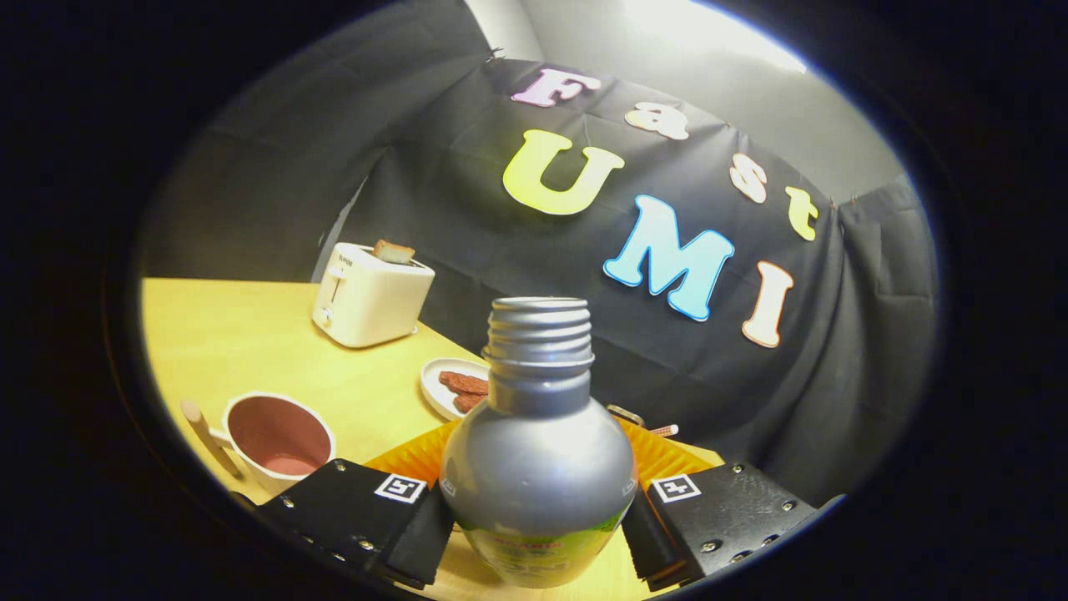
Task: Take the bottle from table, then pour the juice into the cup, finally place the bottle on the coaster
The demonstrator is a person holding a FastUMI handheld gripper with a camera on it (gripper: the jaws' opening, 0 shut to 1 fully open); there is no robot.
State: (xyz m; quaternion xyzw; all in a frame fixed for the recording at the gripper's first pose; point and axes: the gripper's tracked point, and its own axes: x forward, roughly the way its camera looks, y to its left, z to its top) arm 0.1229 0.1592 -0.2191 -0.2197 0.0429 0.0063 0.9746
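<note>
Dim booth, overhead glare, fisheye warp

The silver bottle (538,467) stands upright with its cap off and its threaded neck bare, a green label low on its rounded body, pinched between the two fingers of the claw (538,522), which press on it from either side. Just behind it an orange fluted coaster (663,455) lies flat on the yellow counter (250,334). Off to the left of the bottle stands the white cup (279,438), upright, reddish inside, handle turned outward.

Cup (279,440), plate (452,386) and toaster (370,295) crowd the table (225,334).
</note>
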